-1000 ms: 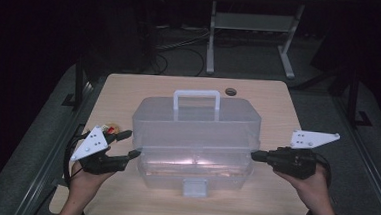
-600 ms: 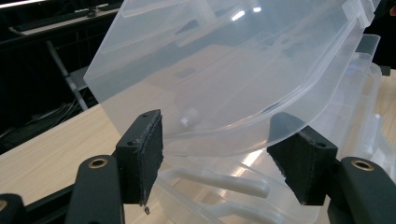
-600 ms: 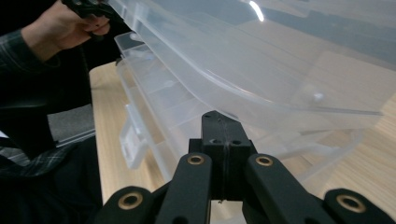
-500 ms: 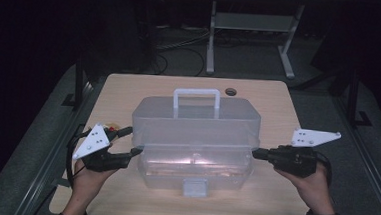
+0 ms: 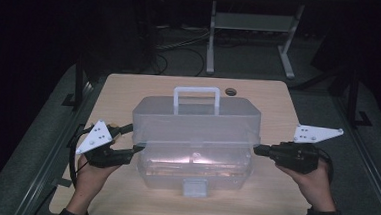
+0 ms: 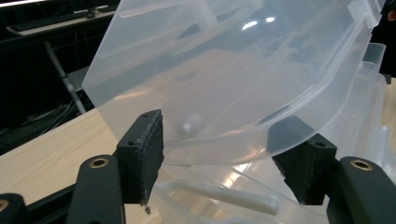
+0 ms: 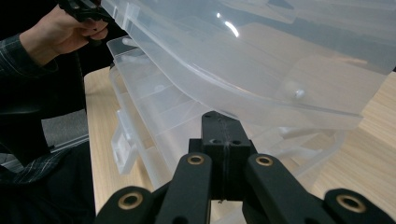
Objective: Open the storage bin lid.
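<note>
One clear plastic box (image 5: 196, 148) sits in the middle of the light wooden surface (image 5: 269, 97). It is see-through and slightly frosted, with rounded corners, one white carry handle (image 5: 196, 99) standing up on its lid (image 5: 195, 120) and one white latch (image 5: 195, 188) on its near side. The lid is lifted at the near edge and tilted, leaving a gap above the tray-like base. No brand, label or writing can be read on it.

The left hand-held gripper (image 5: 135, 138) is at the box's left end; its jaws stand apart, one on each side of the lid's edge, and whether its pads (image 6: 147, 154) press on the plastic cannot be told. The right hand-held gripper (image 5: 257, 150) has its jaws together, with the tip under the lid's right edge. One small round hole (image 5: 230, 91) shows in the surface behind the box.
</note>
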